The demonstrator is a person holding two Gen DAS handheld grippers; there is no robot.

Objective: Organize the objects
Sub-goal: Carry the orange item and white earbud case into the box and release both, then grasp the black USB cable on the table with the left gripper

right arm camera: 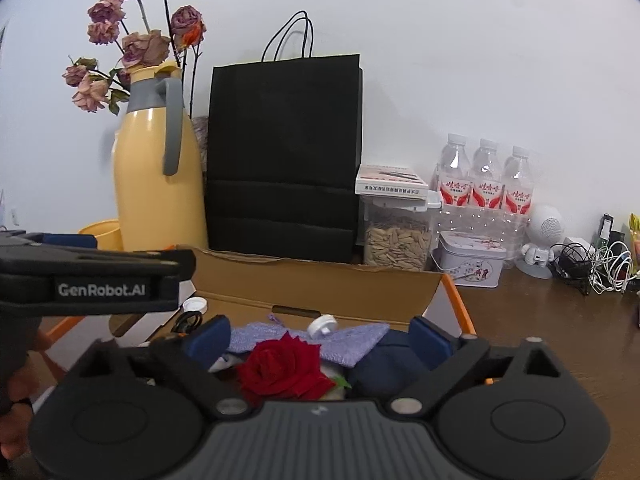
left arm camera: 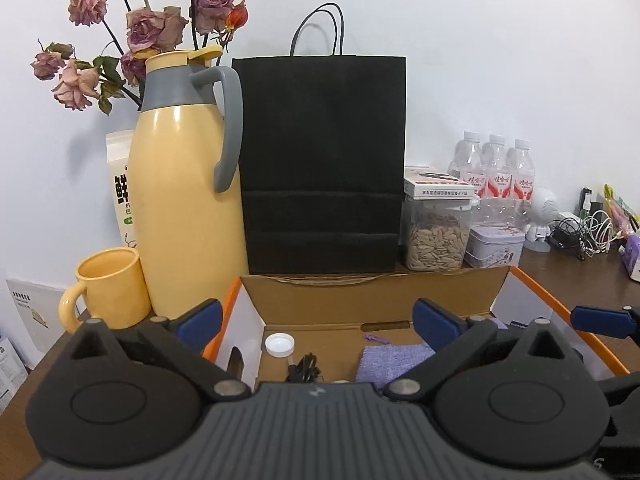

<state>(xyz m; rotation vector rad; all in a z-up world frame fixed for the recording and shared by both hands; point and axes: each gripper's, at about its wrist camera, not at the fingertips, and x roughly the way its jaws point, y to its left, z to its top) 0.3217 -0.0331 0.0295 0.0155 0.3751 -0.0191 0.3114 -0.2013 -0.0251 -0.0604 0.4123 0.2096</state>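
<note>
While both grippers hover over the cardboard box, left gripper and right gripper spread their fingers wide, empty; a red rose lies at 6 o'clock.

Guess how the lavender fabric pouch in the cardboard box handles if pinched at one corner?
The lavender fabric pouch is probably floppy: it lies draped and creased over the box contents, so a corner pinch would likely let it sag. It looks thin and likely light. A white plastic cap sits on it and may slide off when the pouch is lifted.
</note>
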